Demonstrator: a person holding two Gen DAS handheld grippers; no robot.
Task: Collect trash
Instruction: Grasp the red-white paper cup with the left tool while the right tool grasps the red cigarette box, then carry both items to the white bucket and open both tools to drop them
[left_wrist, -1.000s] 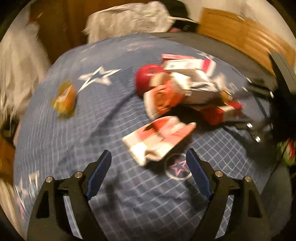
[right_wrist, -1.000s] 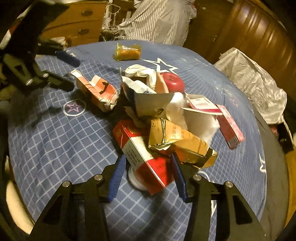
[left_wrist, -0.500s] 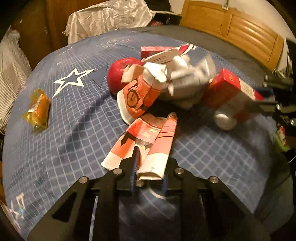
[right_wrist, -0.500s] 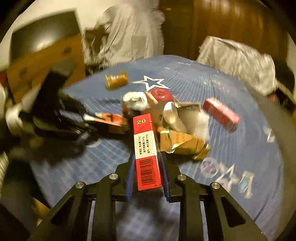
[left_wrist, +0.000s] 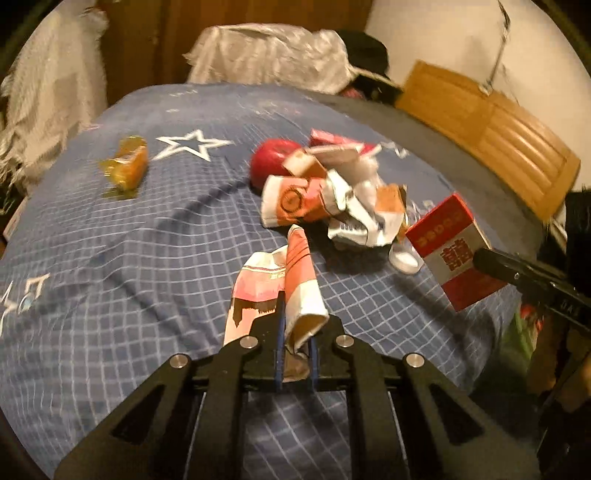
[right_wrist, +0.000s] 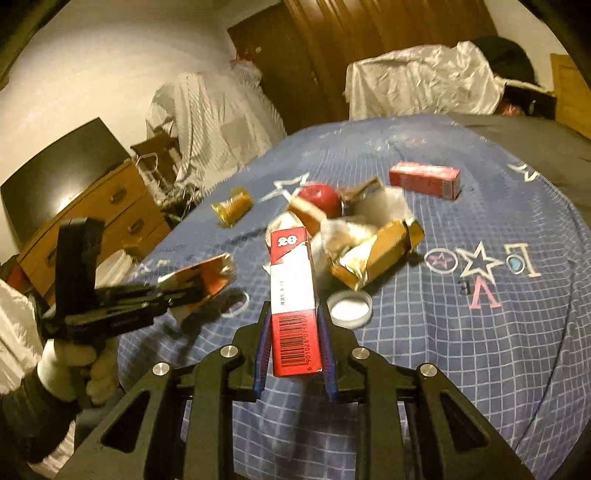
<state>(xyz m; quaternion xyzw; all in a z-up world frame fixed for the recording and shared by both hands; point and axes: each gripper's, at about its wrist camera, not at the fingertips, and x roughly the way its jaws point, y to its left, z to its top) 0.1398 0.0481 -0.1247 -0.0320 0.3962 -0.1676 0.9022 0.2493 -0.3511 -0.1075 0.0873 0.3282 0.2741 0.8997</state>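
Two pieces gripped, both lifted off the bed (left_wrist: 110, 258).
Left gripper (left_wrist: 295, 350) is clamped on a crumpled wrapper (left_wrist: 295, 273); right gripper (right_wrist: 293, 354) on a red box (right_wrist: 293, 295), the pile (right_wrist: 354, 236) at twelve o'clock. Carry them level and clamped; the bin is probably out of view.

I count two grippers, mine: the left gripper (left_wrist: 295, 343) and the right gripper (right_wrist: 294, 350). Red cartons come to two: the red-and-white box (right_wrist: 293, 295) and a second red box (right_wrist: 424, 180) lying on the bed (right_wrist: 461, 350) at about one o'clock. One red apple (right_wrist: 320, 199). One gold foil pack (right_wrist: 376, 254). One orange snack packet (right_wrist: 232, 205) at eleven o'clock. One white lid (right_wrist: 350, 303). Orange-and-white paper wrappers: two, the flattened wrapper (left_wrist: 291, 280) and a crumpled one (left_wrist: 295, 201) at twelve o'clock.
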